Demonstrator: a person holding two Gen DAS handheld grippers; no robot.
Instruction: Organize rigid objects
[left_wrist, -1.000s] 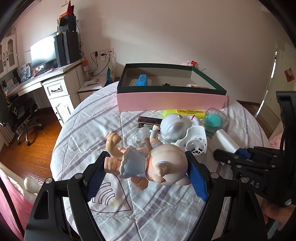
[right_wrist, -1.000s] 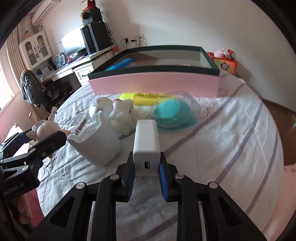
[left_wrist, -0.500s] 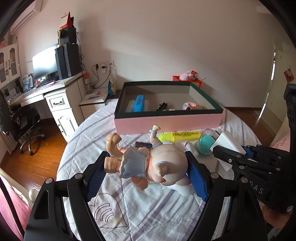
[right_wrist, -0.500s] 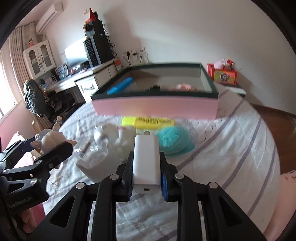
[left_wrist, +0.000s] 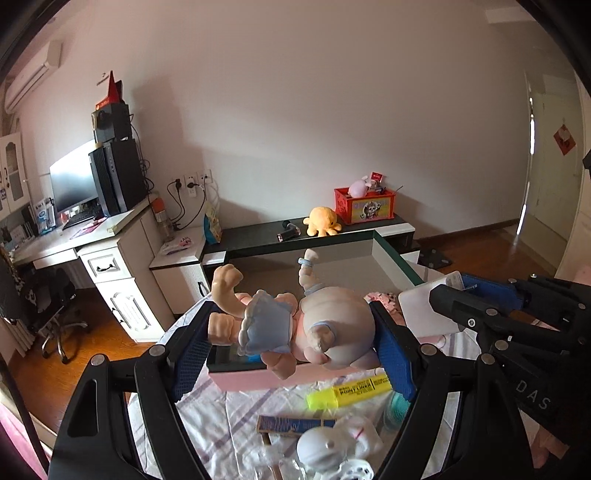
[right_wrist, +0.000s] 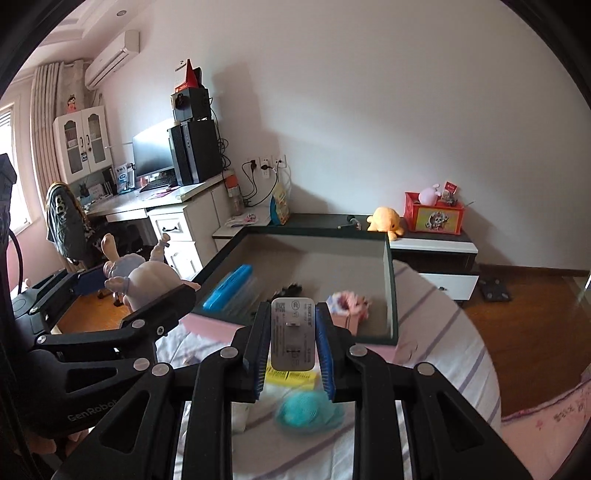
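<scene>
Left gripper (left_wrist: 291, 343) jaws pinching doll (left_wrist: 295, 325), right gripper (right_wrist: 291, 343) jaws clamping charger (right_wrist: 293, 338) (label up), above box (right_wrist: 389, 295)

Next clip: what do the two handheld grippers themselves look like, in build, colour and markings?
Both are matte black plastic frames with silver screws and blue textured pads. The left gripper carries white "GenRobot" lettering on its body, seen from the right wrist; the right gripper shows pale letters "DAS". No cables or sleeves visible.
</scene>
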